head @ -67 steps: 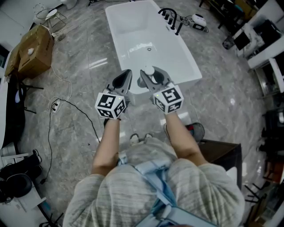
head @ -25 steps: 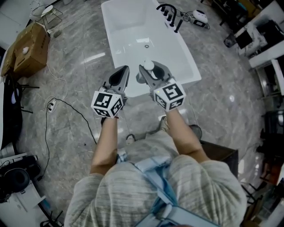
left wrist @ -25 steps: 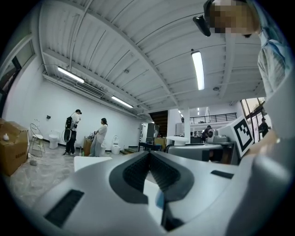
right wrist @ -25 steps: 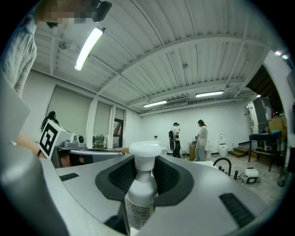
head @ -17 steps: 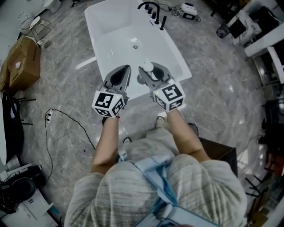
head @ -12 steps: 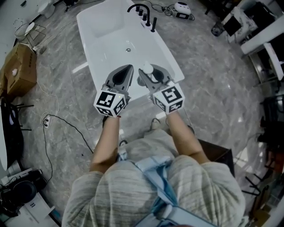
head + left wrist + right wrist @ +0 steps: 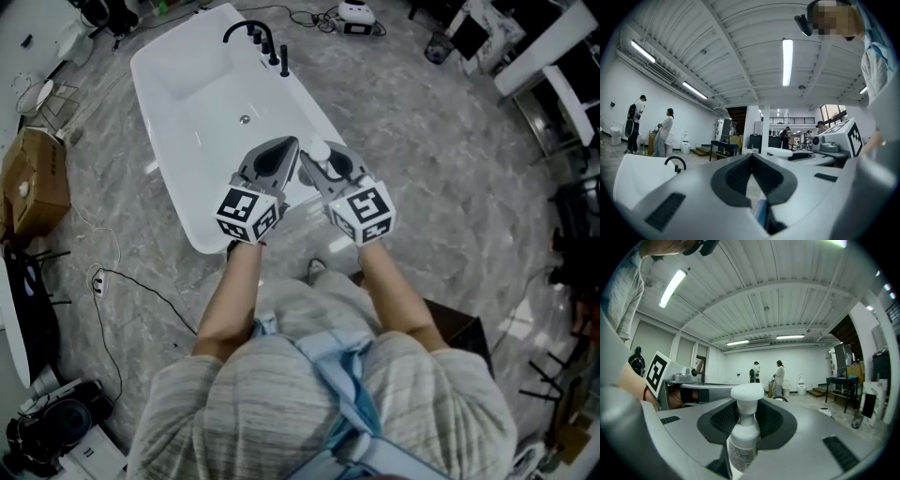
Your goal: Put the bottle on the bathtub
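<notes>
Right tool (image 7: pixel 325 159) clamps the one bottle (image 7: pixel 743 441) beside left tool (image 7: pixel 283 146), near one bathtub (image 7: pixel 202 98).

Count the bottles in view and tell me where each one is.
1. The white pump bottle is clamped in the right gripper's jaws, close to the bathtub's near end. The left gripper holds nothing. Others could be hidden in the clutter around the room.
</notes>
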Action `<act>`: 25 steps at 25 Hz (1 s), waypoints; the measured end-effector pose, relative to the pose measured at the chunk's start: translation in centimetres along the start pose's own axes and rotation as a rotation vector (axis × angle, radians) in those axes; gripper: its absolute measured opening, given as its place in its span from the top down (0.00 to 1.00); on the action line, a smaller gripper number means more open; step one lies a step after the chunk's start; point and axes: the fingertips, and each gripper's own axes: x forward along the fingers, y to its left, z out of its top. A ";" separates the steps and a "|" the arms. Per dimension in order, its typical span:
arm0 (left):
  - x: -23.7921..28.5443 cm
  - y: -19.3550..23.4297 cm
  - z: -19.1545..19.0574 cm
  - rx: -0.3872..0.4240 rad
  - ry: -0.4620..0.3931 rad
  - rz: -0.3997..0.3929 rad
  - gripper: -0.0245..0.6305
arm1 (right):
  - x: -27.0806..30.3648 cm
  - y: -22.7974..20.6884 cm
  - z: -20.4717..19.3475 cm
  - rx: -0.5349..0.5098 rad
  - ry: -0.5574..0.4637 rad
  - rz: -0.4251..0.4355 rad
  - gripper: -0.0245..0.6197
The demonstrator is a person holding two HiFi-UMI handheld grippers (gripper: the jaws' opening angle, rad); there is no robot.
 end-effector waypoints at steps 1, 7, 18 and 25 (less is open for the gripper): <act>0.8 -0.4 -0.2 0.000 0.007 -0.019 0.96 | -0.4 -0.8 -0.3 0.003 0.006 -0.019 0.80; 4.1 -2.8 -1.1 -0.002 0.026 -0.109 0.96 | -2.6 -4.5 -1.9 0.040 0.026 -0.104 0.80; 5.4 -1.2 -2.1 -0.026 0.048 -0.125 0.96 | -1.3 -6.5 -2.8 0.036 0.055 -0.147 0.80; 6.4 -1.5 -2.1 -0.024 0.047 -0.142 0.96 | -1.1 -7.7 -3.3 0.048 0.070 -0.160 0.80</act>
